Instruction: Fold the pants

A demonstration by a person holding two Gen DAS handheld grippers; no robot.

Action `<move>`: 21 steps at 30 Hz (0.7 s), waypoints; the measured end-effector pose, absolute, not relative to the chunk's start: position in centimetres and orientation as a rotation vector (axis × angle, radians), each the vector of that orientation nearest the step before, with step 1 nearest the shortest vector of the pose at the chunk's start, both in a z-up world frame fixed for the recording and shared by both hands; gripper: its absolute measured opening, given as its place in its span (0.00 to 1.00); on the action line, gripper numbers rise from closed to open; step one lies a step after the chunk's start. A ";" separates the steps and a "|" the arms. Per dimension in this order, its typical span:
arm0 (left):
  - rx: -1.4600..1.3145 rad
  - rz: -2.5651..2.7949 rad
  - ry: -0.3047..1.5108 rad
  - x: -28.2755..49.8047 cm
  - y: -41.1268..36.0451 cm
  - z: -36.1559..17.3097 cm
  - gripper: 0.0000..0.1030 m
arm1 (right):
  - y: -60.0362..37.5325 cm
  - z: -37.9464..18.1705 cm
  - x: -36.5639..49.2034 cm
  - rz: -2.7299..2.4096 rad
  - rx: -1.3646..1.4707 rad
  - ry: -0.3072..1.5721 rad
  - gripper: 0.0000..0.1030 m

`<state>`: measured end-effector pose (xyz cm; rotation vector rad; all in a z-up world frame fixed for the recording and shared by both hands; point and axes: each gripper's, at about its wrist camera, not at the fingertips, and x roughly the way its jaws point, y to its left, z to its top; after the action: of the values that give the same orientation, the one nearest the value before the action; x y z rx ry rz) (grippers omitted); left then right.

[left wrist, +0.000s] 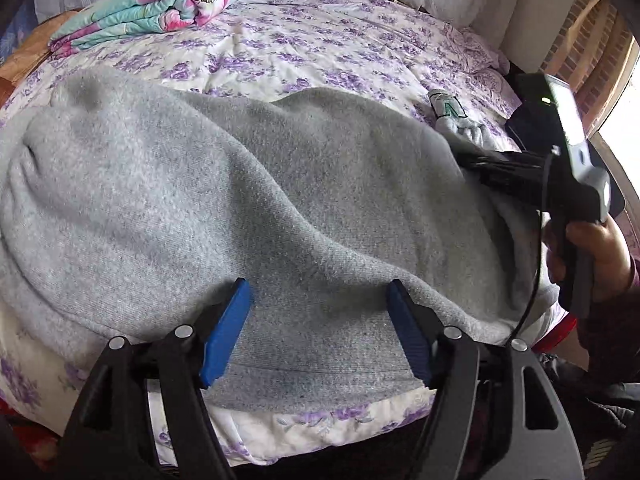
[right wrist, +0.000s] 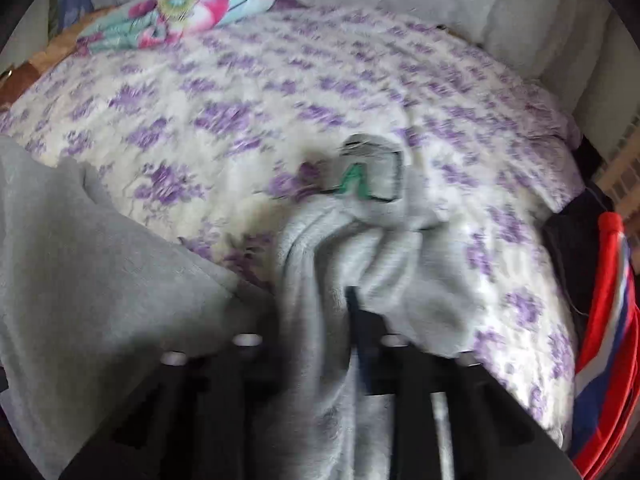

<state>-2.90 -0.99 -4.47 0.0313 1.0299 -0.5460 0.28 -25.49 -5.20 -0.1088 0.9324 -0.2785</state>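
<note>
Your left tool (left wrist: pixel 318 320) hangs wide open over the grey pants (left wrist: pixel 224 184) on the bed (left wrist: pixel 320 44). Your right tool (right wrist: pixel 352 312) is clamped on a bunched fold of them.

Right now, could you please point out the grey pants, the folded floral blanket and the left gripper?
grey pants (left wrist: pixel 240 184): left wrist view, middle of fabric.
folded floral blanket (left wrist: pixel 160 8): left wrist view, top fold.
left gripper (left wrist: pixel 318 332): left wrist view, between the blue fingertips.

1 pr grey pants (left wrist: pixel 240 184), 1 folded quilt (left wrist: pixel 152 8), 1 bedspread (left wrist: pixel 320 52) (purple floral), 2 grippers (left wrist: pixel 318 320).
</note>
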 end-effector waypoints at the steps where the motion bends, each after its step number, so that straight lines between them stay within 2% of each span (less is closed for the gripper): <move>1: 0.017 -0.561 1.028 -3.0 -0.6 -4.5 0.66 | -26.7 -3.6 -2.7 -0.270 -0.019 0.836 0.13; 3: -0.014 -0.584 1.033 -2.8 0.1 -4.4 0.66 | -29.1 -0.9 -9.5 -0.327 0.099 0.643 0.13; 5: -0.038 -0.605 1.037 -2.7 0.5 -4.5 0.66 | -32.2 -0.8 -16.9 -0.357 0.294 0.504 0.15; 6: -0.041 -0.610 1.035 -2.7 0.6 -4.5 0.66 | -33.3 -1.8 -19.7 -0.362 0.380 0.469 0.15; 8: -0.027 -0.612 1.034 -2.9 0.5 -4.6 0.66 | -34.8 -5.2 -22.6 -0.396 0.479 0.519 0.17; 9: -0.017 -0.611 1.034 -2.9 0.4 -4.6 0.66 | -35.3 -7.0 -23.0 -0.400 0.521 0.568 0.26; 10: -0.006 -0.613 1.035 -2.8 0.2 -4.6 0.66 | -36.0 -8.4 -23.4 -0.387 0.577 0.603 0.31; 12: 0.010 -0.612 1.041 -2.8 0.0 -4.6 0.66 | -36.6 -8.5 -24.2 -0.343 0.622 0.558 0.34; 14: 0.015 -0.609 1.048 -2.8 -0.1 -4.5 0.66 | -36.4 -6.7 -24.4 -0.359 0.551 0.508 0.51; 15: 0.011 -0.607 1.049 -2.8 0.0 -4.4 0.66 | -36.6 -5.9 -24.4 -0.374 0.529 0.483 0.64; 17: -0.001 -0.605 1.046 -2.9 0.2 -4.4 0.66 | -38.1 -5.3 -24.2 -0.391 0.567 0.470 0.67; 18: -0.009 -0.605 1.045 -2.9 0.3 -4.4 0.66 | -39.2 -5.5 -23.7 -0.384 0.619 0.485 0.63; 19: -0.019 -0.606 1.044 -2.9 0.5 -4.4 0.66 | -40.3 -5.9 -23.1 -0.373 0.660 0.510 0.26; 20: -0.029 -0.604 1.045 -2.9 0.6 -4.4 0.66 | -41.3 -6.2 -22.5 -0.332 0.685 0.540 0.12; 21: -0.032 -0.602 1.047 -2.9 0.7 -4.4 0.66 | -41.7 -6.0 -22.6 -0.332 0.681 0.531 0.13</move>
<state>-2.93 0.71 -4.40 -0.0323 1.0475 -0.6016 -22.60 -41.73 -5.98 0.6813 0.5311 -0.3321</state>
